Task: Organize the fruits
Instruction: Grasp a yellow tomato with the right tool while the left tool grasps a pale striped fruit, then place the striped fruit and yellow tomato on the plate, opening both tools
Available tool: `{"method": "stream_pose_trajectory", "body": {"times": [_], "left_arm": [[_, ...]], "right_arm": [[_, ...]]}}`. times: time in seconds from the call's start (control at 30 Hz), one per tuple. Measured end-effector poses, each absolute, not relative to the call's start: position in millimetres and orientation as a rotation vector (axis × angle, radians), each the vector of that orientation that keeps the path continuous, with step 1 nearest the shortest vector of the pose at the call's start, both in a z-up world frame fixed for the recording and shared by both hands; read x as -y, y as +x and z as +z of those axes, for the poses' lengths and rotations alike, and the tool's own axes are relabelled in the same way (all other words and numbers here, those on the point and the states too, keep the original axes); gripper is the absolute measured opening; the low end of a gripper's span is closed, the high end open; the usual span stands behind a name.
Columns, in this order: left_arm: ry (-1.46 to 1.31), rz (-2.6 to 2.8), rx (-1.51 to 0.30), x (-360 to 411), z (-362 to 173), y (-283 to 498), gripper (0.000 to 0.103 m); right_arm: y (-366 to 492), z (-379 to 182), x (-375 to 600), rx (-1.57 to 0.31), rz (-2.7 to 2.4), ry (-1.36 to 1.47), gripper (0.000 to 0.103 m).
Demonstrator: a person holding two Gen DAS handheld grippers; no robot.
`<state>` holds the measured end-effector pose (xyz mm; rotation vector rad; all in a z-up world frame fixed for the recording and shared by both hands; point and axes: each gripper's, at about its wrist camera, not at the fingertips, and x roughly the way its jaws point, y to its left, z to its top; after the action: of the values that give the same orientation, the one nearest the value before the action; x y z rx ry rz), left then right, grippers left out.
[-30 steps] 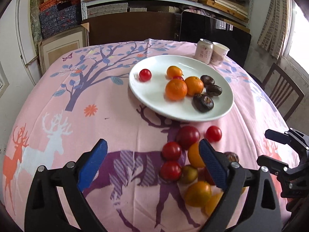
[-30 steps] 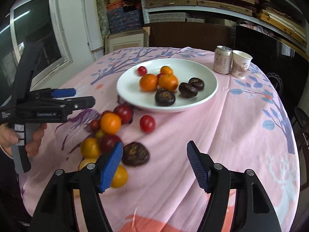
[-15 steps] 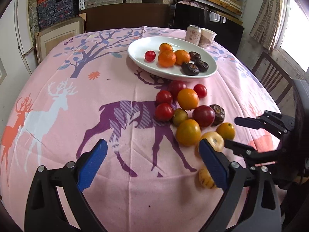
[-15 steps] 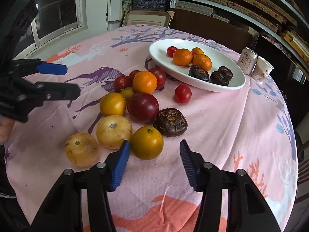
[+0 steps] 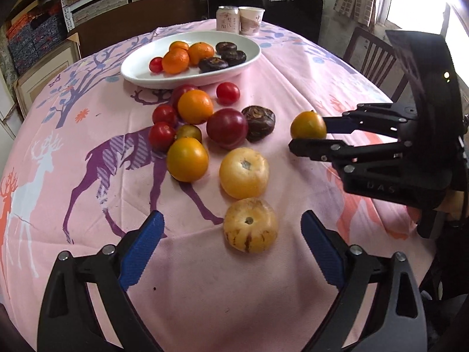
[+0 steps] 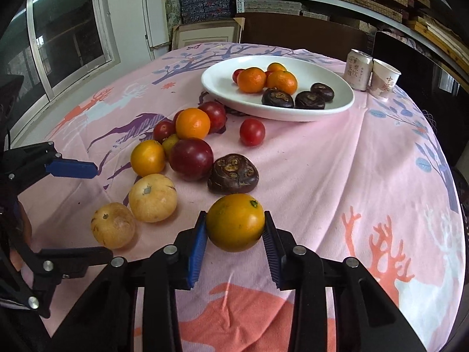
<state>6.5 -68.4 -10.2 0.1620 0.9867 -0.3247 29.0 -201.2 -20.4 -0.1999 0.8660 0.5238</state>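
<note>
A white plate (image 5: 134, 73) (image 6: 211, 88) at the back holds mandarins, a cherry tomato and dark brown fruits. Several loose fruits lie on the pink cloth in front of it. My right gripper (image 6: 234, 214) (image 5: 307, 136) is closing, and both blue pads touch a yellow-orange fruit (image 6: 235, 222) (image 5: 308, 124) just off the cloth's pile. My left gripper (image 5: 231, 217) (image 6: 104, 211) points down over a pale speckled yellow fruit (image 5: 250, 224) (image 6: 112, 224). Its jaws are closing, the fruit lies between the fingers, and the pads stand clear of it.
A second pale yellow fruit (image 5: 244, 173), a dark plum (image 5: 227, 128) and a wrinkled brown fruit (image 5: 259, 122) lie close by. A drink can (image 5: 227, 19) and a paper cup (image 5: 251, 20) stand behind the plate. A wooden chair (image 5: 372, 55) stands at the table's right edge.
The right jaws narrowed onto the yellow-orange fruit. The left gripper pulled back towards the near side of the pile, so the speckled fruit now sits between its fingers.
</note>
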Motion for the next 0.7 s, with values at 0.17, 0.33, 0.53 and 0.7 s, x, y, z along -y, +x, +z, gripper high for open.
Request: {"method": "stream_pose_trajectory", "body": {"times": [0.17, 0.33, 0.53, 0.7], "left_arm": [[0.140, -0.380, -1.020, 70.4, -21.2, 11.1, 0.038], [0.177, -0.364, -0.963, 66.7, -4.3, 15.2, 0.038], [0.143, -0.270, -0.801, 45.1, 53.8, 62.5, 0.038], [0.085, -0.153, -0.757, 39.0, 64.2, 141.6, 0.038]], "right_arm": [[24.7, -16.7, 214.2, -0.849, 0.509, -0.171, 0.037], [24.4, 7.5, 225.0, -0.762, 0.490, -0.128, 0.037], [42.7, 51.3, 233.3, -0.583, 0.423, -0.049, 0.037], [91.6, 54.8, 219.4, -0.590, 0.417, 0.009, 0.037]]}}
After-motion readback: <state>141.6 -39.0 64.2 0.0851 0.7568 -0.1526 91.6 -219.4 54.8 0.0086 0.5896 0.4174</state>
